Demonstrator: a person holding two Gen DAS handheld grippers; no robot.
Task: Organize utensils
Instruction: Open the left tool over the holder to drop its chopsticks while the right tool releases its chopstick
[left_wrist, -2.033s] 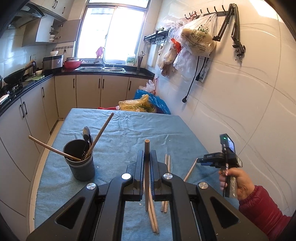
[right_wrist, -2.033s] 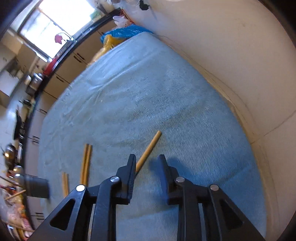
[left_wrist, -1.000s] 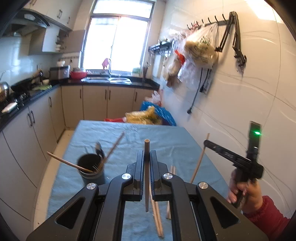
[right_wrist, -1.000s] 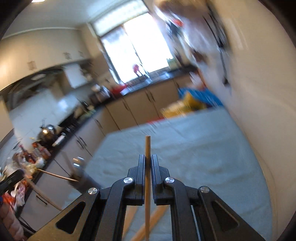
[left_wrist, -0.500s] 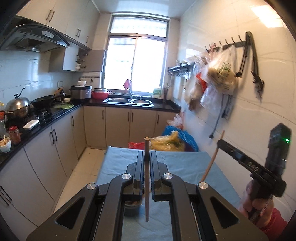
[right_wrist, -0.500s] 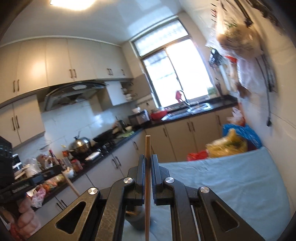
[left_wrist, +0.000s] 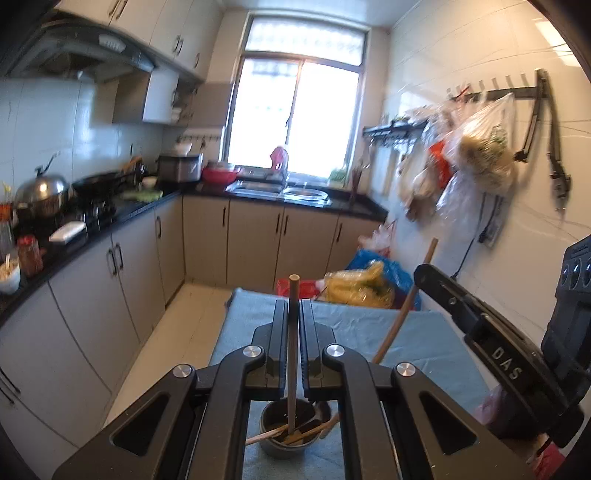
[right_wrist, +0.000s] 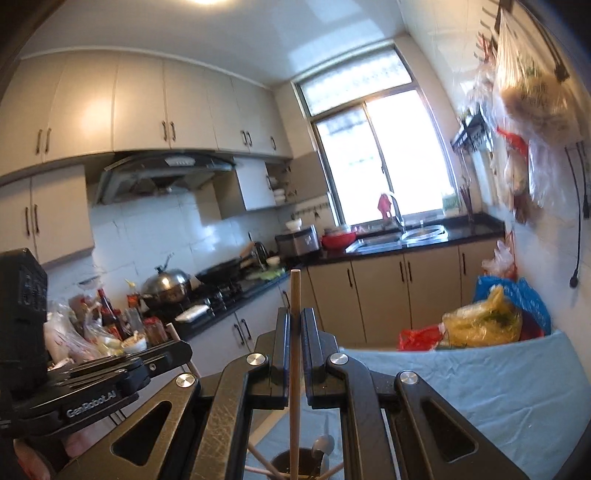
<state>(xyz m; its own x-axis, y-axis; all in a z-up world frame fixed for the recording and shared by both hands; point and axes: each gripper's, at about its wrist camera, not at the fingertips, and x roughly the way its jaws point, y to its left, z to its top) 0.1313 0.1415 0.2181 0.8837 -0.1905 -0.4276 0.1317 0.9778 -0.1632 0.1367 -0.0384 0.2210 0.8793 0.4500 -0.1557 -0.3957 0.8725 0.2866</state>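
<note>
Left wrist view: my left tongs (left_wrist: 293, 325) are clamped narrow on a darker wooden chopstick (left_wrist: 292, 354), held upright, its lower end hanging over the mouth of the dark round utensil cup (left_wrist: 291, 434) on the blue-cloth surface (left_wrist: 417, 343). Right wrist view: my right tongs (right_wrist: 295, 341) are likewise pinched on a pale wooden chopstick (right_wrist: 294, 369), which runs down toward the same cup (right_wrist: 291, 466). The cup already holds slanted chopsticks and a metal spoon (right_wrist: 321, 448).

Judgement: the step is dropping both sticks in. To do it well, keep each stick near vertical over the cup, lower until the tip is inside the rim, aiming for a gap between the slanted sticks, then release. Deliver one at a time, since both tongs crowd just above the cup. Risk: a tip catching a slanted stick and tipping the cup.
</note>
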